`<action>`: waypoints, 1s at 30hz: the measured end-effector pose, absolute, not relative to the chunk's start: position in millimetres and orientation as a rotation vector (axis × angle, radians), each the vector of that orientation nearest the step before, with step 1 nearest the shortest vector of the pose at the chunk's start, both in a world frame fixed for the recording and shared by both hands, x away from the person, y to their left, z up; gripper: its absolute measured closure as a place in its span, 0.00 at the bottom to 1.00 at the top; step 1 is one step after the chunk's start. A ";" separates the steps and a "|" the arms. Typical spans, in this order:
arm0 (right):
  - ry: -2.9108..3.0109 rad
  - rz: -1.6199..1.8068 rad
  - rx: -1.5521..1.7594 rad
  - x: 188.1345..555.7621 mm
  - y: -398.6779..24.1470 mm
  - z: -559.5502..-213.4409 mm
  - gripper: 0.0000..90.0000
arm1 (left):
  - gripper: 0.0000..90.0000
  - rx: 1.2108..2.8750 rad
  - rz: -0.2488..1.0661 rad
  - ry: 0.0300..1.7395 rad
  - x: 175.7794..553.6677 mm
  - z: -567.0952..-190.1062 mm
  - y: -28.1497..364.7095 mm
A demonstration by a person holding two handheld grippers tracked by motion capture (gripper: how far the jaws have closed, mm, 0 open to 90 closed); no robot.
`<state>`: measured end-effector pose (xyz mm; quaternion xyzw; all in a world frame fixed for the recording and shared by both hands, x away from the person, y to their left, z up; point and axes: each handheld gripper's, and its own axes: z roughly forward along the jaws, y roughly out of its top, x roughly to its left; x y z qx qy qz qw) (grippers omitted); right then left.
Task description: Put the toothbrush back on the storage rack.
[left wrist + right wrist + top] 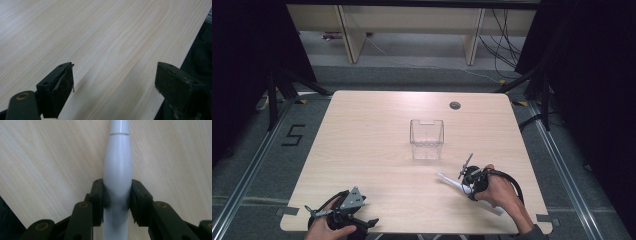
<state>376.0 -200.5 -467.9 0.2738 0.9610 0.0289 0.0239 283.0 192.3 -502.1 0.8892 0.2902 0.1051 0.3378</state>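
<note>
White plastic handle (117,170), lower right of the high view, sits clamped in the right tool (117,200) low over the worktop (377,150); its smooth taper might slip, while the left tool (113,82) gapes empty.

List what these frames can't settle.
- White handled object: in the right gripper view both ends are cut off, by the top edge and by the right gripper itself. In the high view it's too small to identify.
- Clear container: too small in the high view to tell whether it's empty.
- Left gripper: in the high view the hand and grey plate cover its jaws.
</note>
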 end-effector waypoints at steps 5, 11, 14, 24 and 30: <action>2.961 0.133 0.809 374.7 -204.8 -461.6 0.74 | 0.16 2.314 0.276 0.759 282.9 -501.7 192.3; 2.926 0.151 0.844 374.7 -213.6 -454.7 0.74 | 0.16 2.313 0.278 0.758 282.9 -501.5 192.5; 2.910 0.200 0.852 373.8 -216.6 -449.3 0.74 | 0.16 2.313 0.277 0.758 282.9 -501.4 192.6; 2.802 0.410 0.852 375.9 -233.6 -425.8 0.74 | 0.16 2.312 0.277 0.759 282.8 -501.3 192.4; 2.725 0.510 0.902 378.1 -240.3 -419.4 0.74 | 0.16 2.313 0.278 0.756 283.0 -501.1 192.7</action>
